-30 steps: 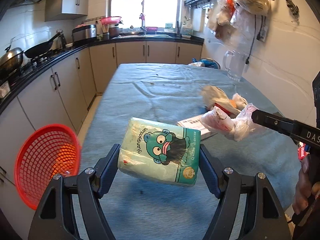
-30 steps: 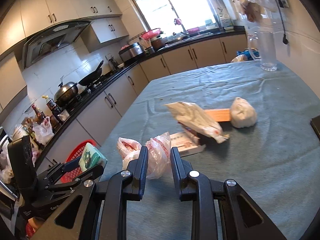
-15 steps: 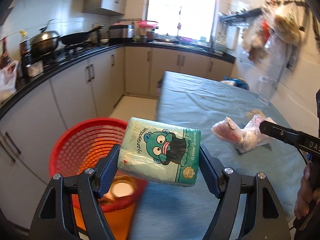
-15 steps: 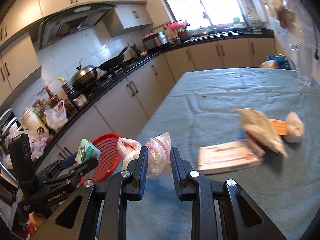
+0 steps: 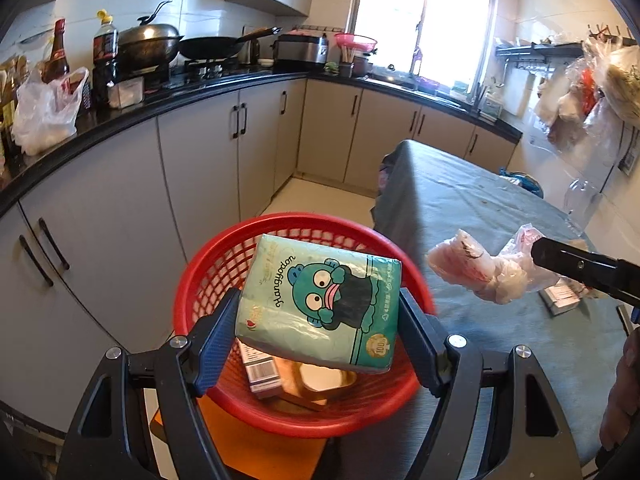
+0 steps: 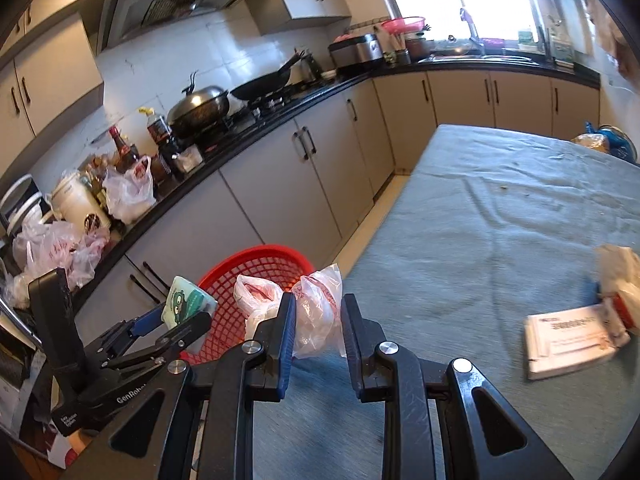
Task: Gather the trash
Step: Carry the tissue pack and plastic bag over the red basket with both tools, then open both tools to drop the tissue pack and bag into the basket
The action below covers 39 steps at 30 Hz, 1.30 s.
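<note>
While the left hand-held gripper point(image 5: 318, 314) hangs above the red basket point(image 5: 208, 276), its 2 blue-padded fingers point(image 5: 218, 330) press on either side of a teal tissue pack point(image 5: 320, 300) w/ a cartoon creature printed on it, so the pack sits clamped in the air over the basket's mouth, tilted a bit. Inside the basket, under the pack, a small box point(image 5: 262, 372) and a brownish tub point(image 5: 320, 380) lie at the bottom; the basket itself stands on an orange stool point(image 5: 248, 452) just beside the edge of the desk point(image 5: 460, 208), which has a blue-grey cloth over it. From the right wrist view, the right hand-held gripper point(image 6: 318, 320) is narrowed on a crumpled clear plastic bag point(image 6: 316, 300) w/ pinkish stuff inside, the bag bulging up and out between the pads, held over the desk edge near the basket's rim. In the left wrist view that same bag hangs off the black finger tips at right, clear of the desk. Still on the desk, well apart from both grippers: a flat white booklet point(image 6: 568, 340) and, touching its far end, a wrinkled wrapper point(image 6: 620, 280) at the frame's right edge, blurred. A dark counter point(image 5: 120, 112) w/ wok point(image 5: 148, 44), pan point(image 5: 216, 46) and bottles runs along the wall behind the basket.
</note>
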{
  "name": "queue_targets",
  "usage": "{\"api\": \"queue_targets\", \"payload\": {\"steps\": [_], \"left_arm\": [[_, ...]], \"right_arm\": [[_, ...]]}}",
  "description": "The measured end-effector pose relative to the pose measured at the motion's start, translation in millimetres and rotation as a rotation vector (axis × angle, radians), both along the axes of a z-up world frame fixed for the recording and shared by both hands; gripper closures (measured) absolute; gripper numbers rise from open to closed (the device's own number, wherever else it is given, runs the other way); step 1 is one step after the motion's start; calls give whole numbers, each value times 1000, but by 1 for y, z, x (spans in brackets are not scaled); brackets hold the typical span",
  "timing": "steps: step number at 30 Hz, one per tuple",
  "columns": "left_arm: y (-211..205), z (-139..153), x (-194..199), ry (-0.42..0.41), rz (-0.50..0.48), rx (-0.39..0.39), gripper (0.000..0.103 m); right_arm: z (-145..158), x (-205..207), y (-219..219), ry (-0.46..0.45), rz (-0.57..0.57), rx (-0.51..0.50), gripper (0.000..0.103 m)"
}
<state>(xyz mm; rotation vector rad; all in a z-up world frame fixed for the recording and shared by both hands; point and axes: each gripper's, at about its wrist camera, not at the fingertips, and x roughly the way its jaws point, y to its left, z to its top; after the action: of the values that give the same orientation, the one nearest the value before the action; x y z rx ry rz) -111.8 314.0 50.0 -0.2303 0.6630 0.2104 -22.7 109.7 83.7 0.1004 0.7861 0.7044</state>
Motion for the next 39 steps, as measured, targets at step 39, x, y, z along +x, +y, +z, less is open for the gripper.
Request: {"api": "queue_targets", "payload": {"steps": [39], "left_arm": [[21, -34, 15, 81, 3, 1, 26]], "right_arm": [[-25, 19, 63, 51, 40, -65, 68]]}}
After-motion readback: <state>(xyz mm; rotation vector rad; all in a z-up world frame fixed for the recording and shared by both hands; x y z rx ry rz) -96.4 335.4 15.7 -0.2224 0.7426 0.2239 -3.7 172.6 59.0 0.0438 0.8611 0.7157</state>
